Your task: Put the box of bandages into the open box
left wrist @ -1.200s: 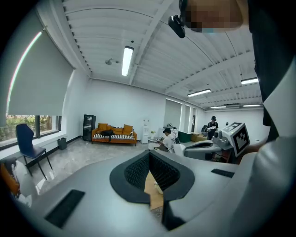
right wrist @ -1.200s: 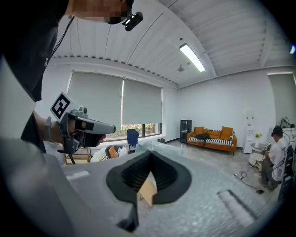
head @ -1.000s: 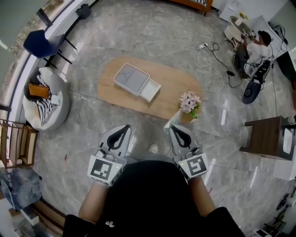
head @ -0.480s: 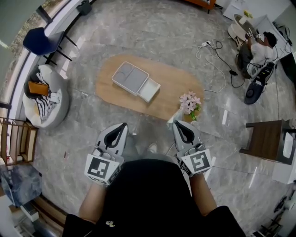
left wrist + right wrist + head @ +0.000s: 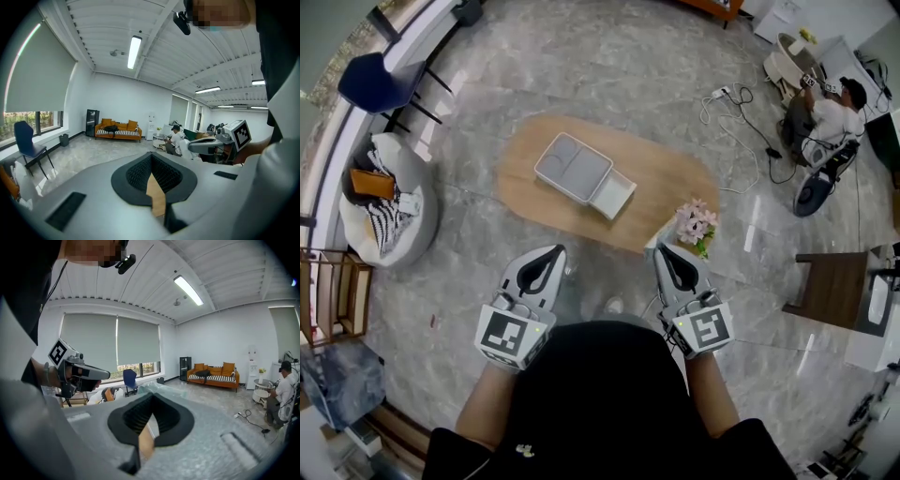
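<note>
Head view: both tools are held close to the body, well short of the bench. The left tool and right tool both have their tips together, nothing in them. On the bench there's a flat grey box set at an angle, with a small white box touching its near-right edge, long side along that edge. My read: the white one is the bandage box and the grey one the open box, but it's too small to be sure. Both lie ahead of the tools and between them. The white box is about equal reach from either, maybe slightly nearer the right tool. Flowers stand at the bench's near-right end, just ahead of the right tool, so they could be in the way of a right-side reach. Left gripper view: the left tool has its pads closed on nothing and points level across the room, with the right tool off to the side. No boxes in frame. Right gripper view: the right tool is also closed and empty, and the left tool is visible. No boxes here either. Nothing has been picked up yet. Both tools need to go forward and down.
</note>
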`<state>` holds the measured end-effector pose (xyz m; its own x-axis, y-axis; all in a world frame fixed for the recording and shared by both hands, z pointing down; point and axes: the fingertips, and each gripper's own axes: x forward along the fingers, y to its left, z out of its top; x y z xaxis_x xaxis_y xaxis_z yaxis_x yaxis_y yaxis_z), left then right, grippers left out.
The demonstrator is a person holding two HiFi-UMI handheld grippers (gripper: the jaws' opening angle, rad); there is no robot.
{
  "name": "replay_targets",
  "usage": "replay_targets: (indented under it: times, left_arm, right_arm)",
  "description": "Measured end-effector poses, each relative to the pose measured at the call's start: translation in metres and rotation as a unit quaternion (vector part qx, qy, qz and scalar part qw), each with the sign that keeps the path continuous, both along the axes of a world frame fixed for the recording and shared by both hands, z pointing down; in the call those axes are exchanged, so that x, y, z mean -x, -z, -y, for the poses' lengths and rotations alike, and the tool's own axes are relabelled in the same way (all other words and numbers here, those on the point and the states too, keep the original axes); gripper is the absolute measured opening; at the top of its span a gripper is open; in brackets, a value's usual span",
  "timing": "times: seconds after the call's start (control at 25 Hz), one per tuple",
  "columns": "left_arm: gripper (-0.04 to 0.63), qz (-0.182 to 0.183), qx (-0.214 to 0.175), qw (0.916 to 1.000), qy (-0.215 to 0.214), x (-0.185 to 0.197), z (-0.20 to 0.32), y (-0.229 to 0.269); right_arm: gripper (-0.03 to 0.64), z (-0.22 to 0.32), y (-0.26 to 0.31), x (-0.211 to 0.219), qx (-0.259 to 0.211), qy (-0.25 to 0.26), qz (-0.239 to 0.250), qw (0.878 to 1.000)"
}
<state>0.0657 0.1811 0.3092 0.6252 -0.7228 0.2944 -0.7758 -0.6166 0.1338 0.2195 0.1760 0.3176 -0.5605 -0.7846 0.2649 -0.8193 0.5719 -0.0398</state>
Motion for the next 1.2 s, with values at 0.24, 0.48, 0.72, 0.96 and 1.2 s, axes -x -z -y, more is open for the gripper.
replay_targets:
  times: [0.24,0.48,0.72,0.96,1.2]
  left_arm:
    - [0.012,-0.012,0.014,0.9998,0.003,0.047,0.039,-0.005]
    - [0.012,-0.005,-0.004,0.9998,-0.021,0.093,0.071,-0.013]
    - [0.012,-0.014,-0.001,0.999,-0.043,0.127,0.088,-0.02]
    - [0.012,-0.016,0.012,0.9988,-0.045,0.146,0.096,-0.026]
    - [0.012,-0.009,0.016,0.9991,-0.039,0.149,0.107,-0.033]
  right_arm:
    - [-0.003,0.039,-0.005,0.044,0.009,-0.003,-0.008,1.0]
    - [-0.003,0.07,-0.01,0.089,0.011,-0.013,-0.017,1.0]
    - [-0.003,0.091,-0.018,0.127,0.015,-0.02,-0.034,0.999]
    - [-0.003,0.104,-0.025,0.147,0.032,-0.032,-0.047,0.998]
    - [-0.003,0.121,-0.038,0.147,0.043,-0.015,-0.053,0.998]
